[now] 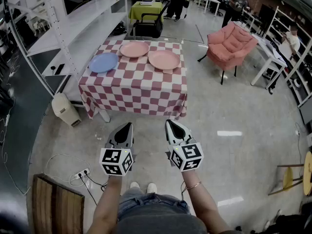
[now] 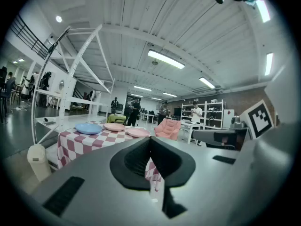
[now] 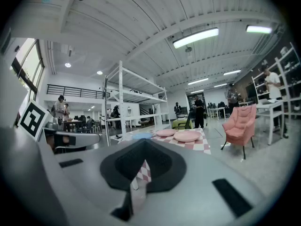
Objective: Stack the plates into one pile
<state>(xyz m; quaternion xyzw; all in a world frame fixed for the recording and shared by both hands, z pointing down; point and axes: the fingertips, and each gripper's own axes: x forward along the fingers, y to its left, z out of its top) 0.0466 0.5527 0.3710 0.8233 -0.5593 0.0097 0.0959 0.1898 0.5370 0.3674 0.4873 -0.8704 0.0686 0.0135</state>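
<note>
Checkered tabletop (image 1: 136, 87) far centre, bearing three separate plates: blue plate (image 1: 103, 62) left, pink plate (image 1: 134, 49) farthest back, second pink plate (image 1: 164, 60) right. Left gripper (image 1: 128, 125) and right gripper (image 1: 169, 123) near, over grey floor (image 1: 234, 111), well short of tabletop; fingers of both pressed together, empty.

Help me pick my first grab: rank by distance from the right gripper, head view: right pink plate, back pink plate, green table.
1. Right pink plate, checked table's right side, ahead of the right gripper.
2. Back pink plate, its far edge, further left.
3. Green table, far back of the room.
</note>
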